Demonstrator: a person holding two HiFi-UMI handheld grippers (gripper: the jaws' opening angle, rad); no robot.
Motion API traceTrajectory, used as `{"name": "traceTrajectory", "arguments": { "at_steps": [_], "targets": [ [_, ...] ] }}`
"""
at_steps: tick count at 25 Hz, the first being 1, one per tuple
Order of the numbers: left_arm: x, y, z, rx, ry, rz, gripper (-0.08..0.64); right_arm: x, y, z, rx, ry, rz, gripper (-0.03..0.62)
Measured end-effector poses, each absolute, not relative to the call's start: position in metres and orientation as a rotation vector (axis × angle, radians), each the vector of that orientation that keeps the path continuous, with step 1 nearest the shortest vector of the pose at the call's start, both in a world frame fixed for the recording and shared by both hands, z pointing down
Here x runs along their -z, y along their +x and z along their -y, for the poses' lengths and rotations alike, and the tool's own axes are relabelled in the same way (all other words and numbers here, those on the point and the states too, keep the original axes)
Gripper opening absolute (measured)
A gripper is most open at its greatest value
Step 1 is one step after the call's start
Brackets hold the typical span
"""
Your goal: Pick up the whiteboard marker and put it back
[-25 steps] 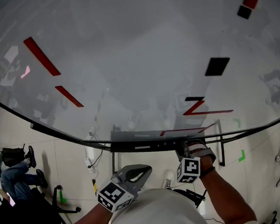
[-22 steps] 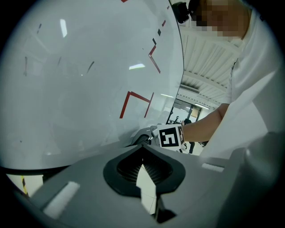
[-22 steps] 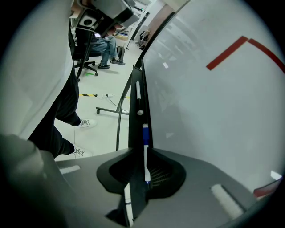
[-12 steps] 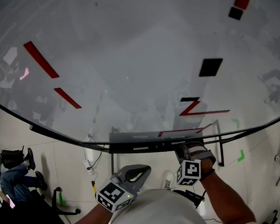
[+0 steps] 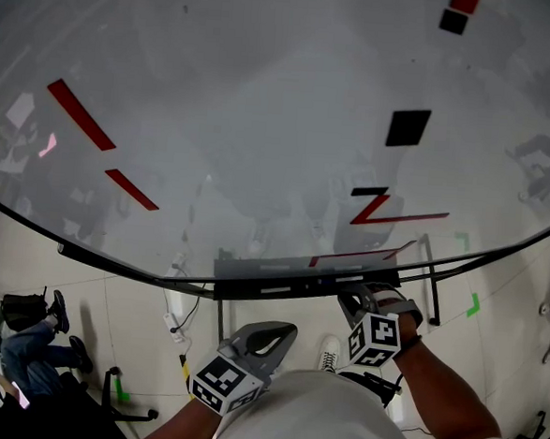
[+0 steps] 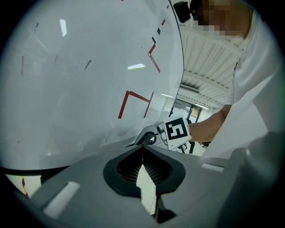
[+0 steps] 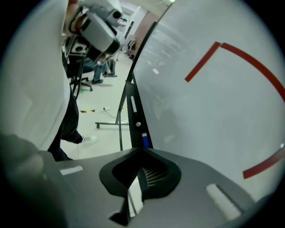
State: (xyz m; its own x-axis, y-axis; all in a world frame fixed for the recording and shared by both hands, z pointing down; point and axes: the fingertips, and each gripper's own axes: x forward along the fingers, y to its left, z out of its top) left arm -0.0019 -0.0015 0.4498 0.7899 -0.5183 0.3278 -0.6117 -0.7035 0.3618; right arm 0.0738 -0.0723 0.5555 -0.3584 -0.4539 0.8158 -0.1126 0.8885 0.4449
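Marker [image 7: 144,140], apparently half-hidden behind right gripper [image 7: 142,151]

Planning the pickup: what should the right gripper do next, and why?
Probably open the right gripper and ease it forward: its jaws are together and empty, and the blue-ended marker lies on the tray just beyond its tips.

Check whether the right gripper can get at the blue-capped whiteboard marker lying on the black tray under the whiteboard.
Probably yes. The blue-capped whiteboard marker lies on the black tray just ahead of the right gripper with nothing between, but its jaws are together and would need to open first.
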Motion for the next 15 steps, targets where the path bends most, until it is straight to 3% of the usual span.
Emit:
{"name": "traceTrajectory", "arguments": {
  "at_steps": [15],
  "targets": [
    [-0.445, -0.001, 0.003, -0.246, 2.542, 0.85, 0.016, -0.527, 0.07, 0.053, -0.041, 0.573, 2.188, 0.002]
  ]
}}
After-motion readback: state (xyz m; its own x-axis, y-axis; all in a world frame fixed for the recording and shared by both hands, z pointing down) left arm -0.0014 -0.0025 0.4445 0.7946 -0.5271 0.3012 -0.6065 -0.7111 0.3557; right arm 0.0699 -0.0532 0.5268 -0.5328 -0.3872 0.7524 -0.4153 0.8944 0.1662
